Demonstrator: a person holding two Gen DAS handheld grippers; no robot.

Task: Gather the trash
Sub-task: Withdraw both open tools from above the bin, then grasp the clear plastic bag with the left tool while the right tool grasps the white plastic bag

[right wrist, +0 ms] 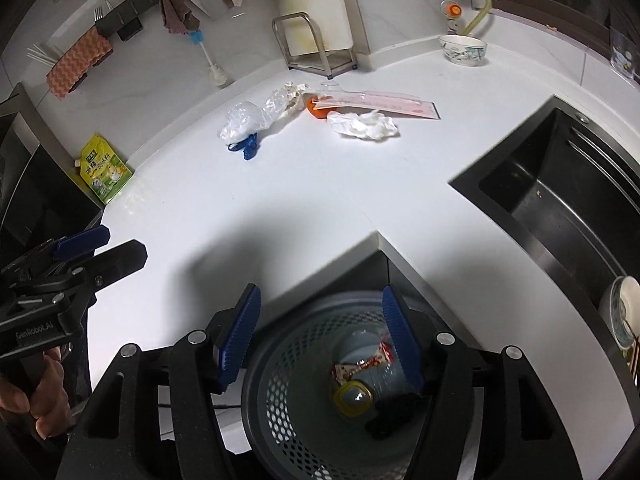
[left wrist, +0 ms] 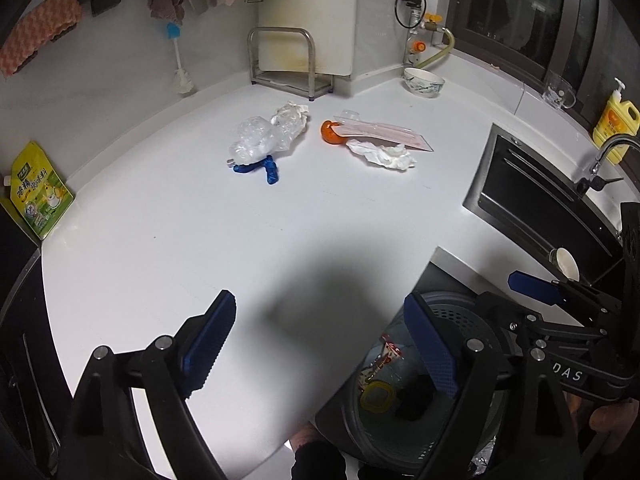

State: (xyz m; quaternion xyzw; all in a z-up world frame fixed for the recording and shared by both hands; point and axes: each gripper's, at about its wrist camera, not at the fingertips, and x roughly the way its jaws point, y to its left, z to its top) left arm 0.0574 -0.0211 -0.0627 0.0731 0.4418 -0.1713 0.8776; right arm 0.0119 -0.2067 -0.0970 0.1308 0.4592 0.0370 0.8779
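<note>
You have a white countertop (right wrist: pixel 304 200) filling mid-frame. On it, upper centre: a crumpled clear plastic bag (right wrist: pixel 244 122) over a blue scrap (right wrist: pixel 249 148), an orange (right wrist: pixel 316 112) under a pink flat package (right wrist: pixel 384 104), a crumpled white tissue (right wrist: pixel 364 126). Left edge: a green pouch (right wrist: pixel 105 170). Upper right: a bowl (right wrist: pixel 463 50).

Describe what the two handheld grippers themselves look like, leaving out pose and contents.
Both are black, angular linkage frames with silver pivot bolts. The left gripper and the right gripper each carry two blue, ribbed finger pads. White lettering marks the bodies: "GenRobot.AI" on the left one, seen from the right wrist view, and letters ending "DAS" on the right one. No cables or sleeves are clearly visible.
</note>
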